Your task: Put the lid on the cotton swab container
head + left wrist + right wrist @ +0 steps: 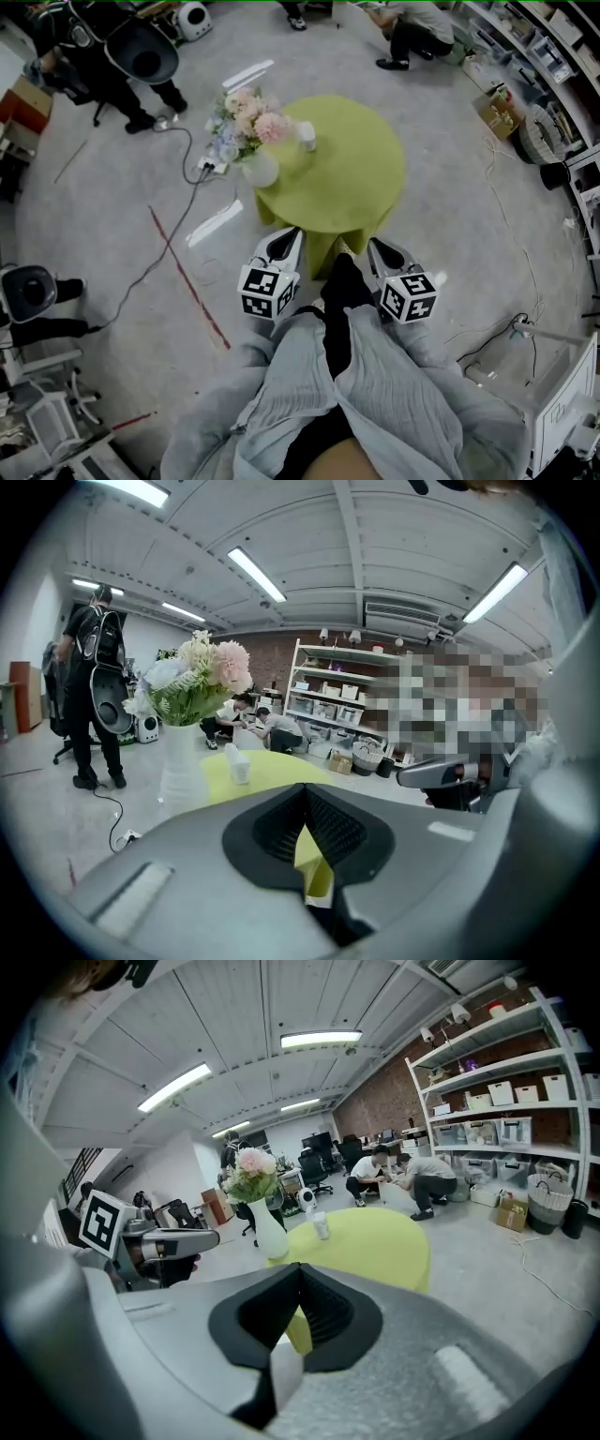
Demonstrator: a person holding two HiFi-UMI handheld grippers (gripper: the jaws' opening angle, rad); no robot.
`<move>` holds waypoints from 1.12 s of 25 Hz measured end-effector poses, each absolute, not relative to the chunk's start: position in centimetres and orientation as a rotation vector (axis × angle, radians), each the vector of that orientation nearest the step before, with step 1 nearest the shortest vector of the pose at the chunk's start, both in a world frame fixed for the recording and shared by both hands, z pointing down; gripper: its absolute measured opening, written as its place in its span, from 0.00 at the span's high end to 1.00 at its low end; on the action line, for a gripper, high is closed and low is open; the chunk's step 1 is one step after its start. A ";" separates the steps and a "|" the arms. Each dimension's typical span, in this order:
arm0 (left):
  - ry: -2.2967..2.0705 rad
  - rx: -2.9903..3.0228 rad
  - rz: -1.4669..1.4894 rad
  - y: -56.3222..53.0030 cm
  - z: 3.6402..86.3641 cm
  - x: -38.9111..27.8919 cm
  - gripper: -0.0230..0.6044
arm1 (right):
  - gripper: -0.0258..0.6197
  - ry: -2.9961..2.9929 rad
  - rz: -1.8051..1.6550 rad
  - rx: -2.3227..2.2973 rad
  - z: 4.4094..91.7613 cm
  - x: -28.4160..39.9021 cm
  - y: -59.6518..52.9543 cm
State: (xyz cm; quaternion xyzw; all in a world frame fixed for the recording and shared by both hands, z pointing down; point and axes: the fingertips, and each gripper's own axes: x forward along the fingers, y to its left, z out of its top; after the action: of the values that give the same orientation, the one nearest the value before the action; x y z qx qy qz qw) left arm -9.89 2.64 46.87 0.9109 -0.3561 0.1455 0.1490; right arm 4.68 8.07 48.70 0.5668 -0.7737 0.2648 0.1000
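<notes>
No readable word, brand or number is showing anywhere; the left gripper [292, 233] and right gripper [374, 245] are displaying only coded square markers [267, 291].

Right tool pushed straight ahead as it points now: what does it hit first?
Probably the near edge of the green table; the shut right tool points at it. The cotton swab container stands farther back, slightly right of that line. Depth is unclear.
</notes>
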 end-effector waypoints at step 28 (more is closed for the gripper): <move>-1.348 2.410 0.468 -15.9 49.9 -3.8 0.93 | 0.96 -2.345 0.794 1.401 50.4 11.8 -11.4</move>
State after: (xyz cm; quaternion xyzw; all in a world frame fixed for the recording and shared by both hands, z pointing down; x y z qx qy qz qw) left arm -3.80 -15.89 49.93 0.8480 -0.4744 0.1647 0.1693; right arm 11.83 -11.40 50.36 0.4870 -0.8154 0.2759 0.1479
